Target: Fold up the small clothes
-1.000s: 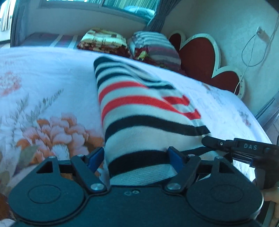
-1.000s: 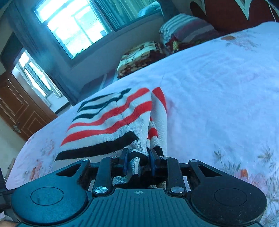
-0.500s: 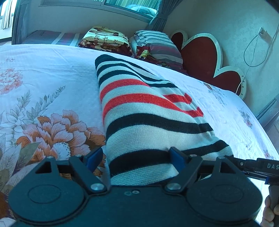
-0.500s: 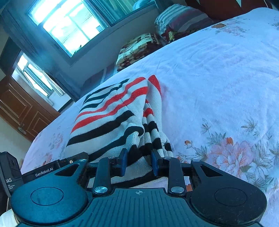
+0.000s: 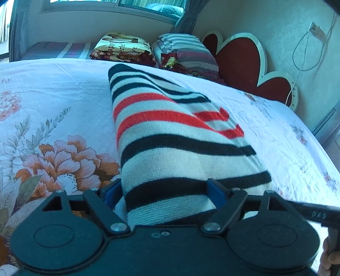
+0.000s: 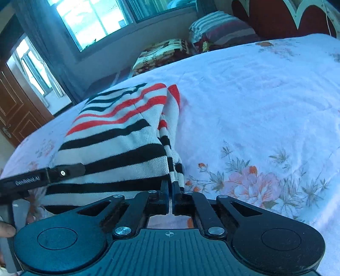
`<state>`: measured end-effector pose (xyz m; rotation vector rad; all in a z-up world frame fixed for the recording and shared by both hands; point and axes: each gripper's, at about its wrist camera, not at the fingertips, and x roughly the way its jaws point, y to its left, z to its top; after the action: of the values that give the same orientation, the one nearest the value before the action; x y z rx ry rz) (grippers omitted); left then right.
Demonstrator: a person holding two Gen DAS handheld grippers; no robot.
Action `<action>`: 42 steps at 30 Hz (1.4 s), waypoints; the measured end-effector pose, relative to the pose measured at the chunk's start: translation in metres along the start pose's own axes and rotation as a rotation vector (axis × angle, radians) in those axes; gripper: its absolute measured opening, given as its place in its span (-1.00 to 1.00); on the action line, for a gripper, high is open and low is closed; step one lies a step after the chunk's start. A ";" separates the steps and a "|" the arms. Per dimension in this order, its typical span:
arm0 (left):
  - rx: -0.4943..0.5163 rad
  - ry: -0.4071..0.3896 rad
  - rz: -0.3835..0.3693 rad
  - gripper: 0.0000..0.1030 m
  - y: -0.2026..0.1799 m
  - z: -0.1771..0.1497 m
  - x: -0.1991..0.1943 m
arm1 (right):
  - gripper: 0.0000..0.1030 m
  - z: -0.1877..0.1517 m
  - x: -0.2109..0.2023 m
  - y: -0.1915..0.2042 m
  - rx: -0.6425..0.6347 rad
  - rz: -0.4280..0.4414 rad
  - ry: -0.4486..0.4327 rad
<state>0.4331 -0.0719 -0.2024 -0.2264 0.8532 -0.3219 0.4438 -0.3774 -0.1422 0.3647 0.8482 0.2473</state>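
Observation:
A striped knit garment (image 5: 170, 135), white with black and red bands, lies folded lengthwise on the floral bedsheet (image 5: 53, 102). My left gripper (image 5: 163, 191) is open, its blue pads on either side of the garment's near end, which lies between and over them. My right gripper (image 6: 170, 187) has its blue pads nearly together at the garment's near right corner (image 6: 170, 167); whether cloth is pinched between them is unclear. The left gripper's finger (image 6: 53, 173) shows at the left in the right wrist view.
Two pillows (image 5: 127, 47) and a folded striped blanket (image 5: 187, 51) lie at the bed's head by a red heart-shaped headboard (image 5: 240, 61). A window (image 6: 95, 19) and a wooden door (image 6: 14, 112) stand beyond the bed. The sheet (image 6: 255, 106) spreads to the right.
My right gripper's jaws have closed from a wider hold to nearly together and it has drawn back toward the garment's near corner. The garment lies flatter. My left gripper stays open.

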 end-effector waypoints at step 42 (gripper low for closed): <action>-0.165 -0.004 0.015 0.67 0.044 0.071 0.046 | -0.63 0.095 0.097 -0.001 -0.017 -0.017 -0.066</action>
<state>0.5237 -0.0432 -0.2031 -0.3741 0.8781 -0.2373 0.5782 -0.3645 -0.1513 0.3480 0.7840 0.2249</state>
